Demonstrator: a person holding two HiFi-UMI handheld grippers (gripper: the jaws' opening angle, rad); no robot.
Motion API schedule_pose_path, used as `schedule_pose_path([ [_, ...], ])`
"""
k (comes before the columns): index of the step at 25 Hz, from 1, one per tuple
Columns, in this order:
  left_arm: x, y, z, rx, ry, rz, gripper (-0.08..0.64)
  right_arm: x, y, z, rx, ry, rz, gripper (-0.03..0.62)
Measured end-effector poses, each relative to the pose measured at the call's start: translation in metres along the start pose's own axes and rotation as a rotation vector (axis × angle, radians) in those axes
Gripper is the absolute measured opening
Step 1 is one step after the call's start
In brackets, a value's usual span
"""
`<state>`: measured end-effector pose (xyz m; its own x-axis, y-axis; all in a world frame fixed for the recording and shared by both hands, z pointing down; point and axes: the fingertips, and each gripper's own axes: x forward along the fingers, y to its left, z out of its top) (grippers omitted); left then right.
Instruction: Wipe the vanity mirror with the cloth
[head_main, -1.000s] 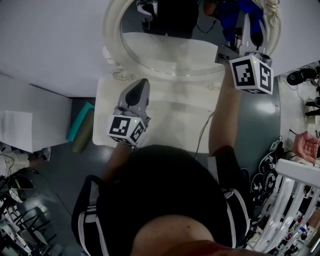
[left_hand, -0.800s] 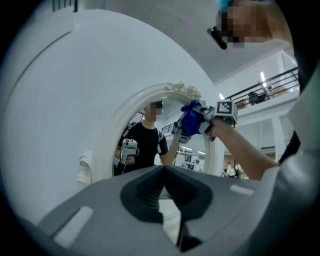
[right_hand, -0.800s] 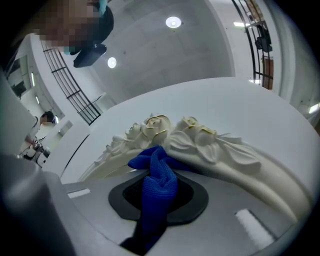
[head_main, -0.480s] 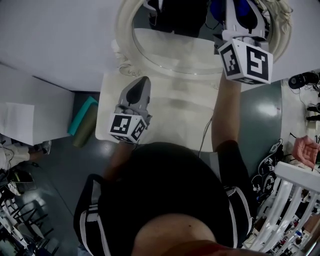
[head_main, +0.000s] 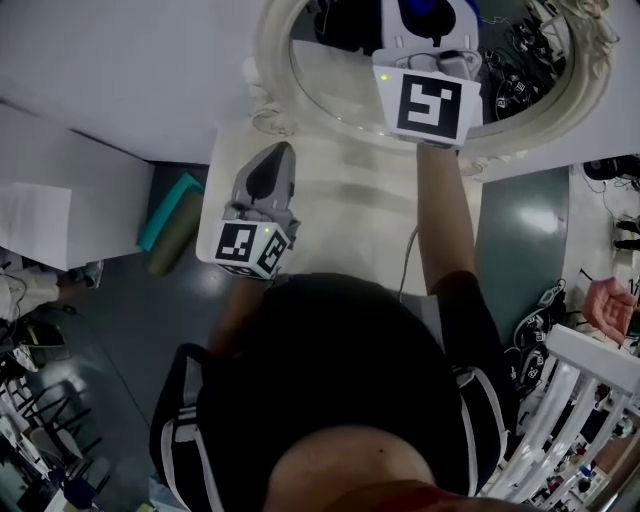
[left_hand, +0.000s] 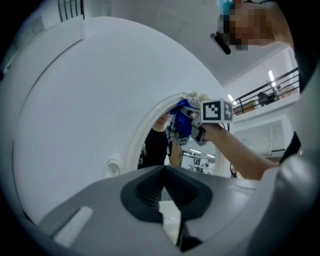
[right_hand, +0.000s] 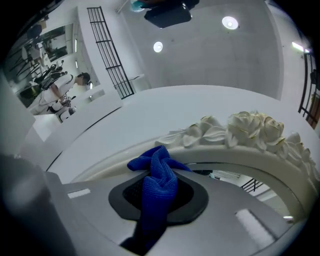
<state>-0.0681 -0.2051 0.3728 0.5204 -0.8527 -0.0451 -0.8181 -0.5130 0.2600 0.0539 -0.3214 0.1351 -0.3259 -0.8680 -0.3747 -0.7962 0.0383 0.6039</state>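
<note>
The vanity mirror (head_main: 330, 82) is cropped above, and the cloth (right_hand: 156, 182) perhaps touches it, contact unseen.

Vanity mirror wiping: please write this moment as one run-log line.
right gripper: jaws shut on blue cloth, at vanity mirror | left gripper: jaws shut, empty

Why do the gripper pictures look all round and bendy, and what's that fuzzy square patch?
Left gripper view: the wide-angle lens bows straight edges and blackens the corners; the mosaic patch was laid on afterwards. Right gripper view: same bend, two ceiling lights glare, the blue cloth is sharp. Head view: darker overall, little blur.
</note>
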Motion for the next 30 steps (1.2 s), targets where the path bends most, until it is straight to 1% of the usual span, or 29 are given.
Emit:
schedule_pose_path([
  [3,-0.008,0.010,0.004,-0.003,-0.007,0.019,0.008,0.003,0.027,-0.004,-0.048,0.023,0.031,0.051],
  [7,-0.012,0.011,0.016,0.002,-0.031,0.016,0.008,0.004,0.058,-0.009,-0.119,0.019,0.071,0.051],
  [12,-0.016,0.016,0.019,0.004,-0.038,0.031,0.008,0.000,0.116,-0.036,-0.210,0.048,0.200,0.051],
  [16,-0.021,0.023,0.009,-0.005,-0.026,0.055,0.008,-0.016,0.168,-0.081,-0.307,0.077,0.297,0.051],
  [20,-0.021,0.031,-0.003,-0.009,-0.012,0.074,0.008,-0.037,0.213,-0.133,-0.359,0.121,0.389,0.051],
  [23,-0.024,0.034,-0.004,-0.010,-0.006,0.083,0.008,-0.055,0.244,-0.163,-0.398,0.170,0.472,0.049],
  [27,-0.023,0.031,-0.008,-0.018,0.002,0.080,0.008,-0.086,0.274,-0.209,-0.425,0.250,0.580,0.049],
  [30,-0.022,0.028,-0.012,-0.021,0.015,0.075,0.008,-0.108,0.289,-0.240,-0.423,0.301,0.628,0.048],
])
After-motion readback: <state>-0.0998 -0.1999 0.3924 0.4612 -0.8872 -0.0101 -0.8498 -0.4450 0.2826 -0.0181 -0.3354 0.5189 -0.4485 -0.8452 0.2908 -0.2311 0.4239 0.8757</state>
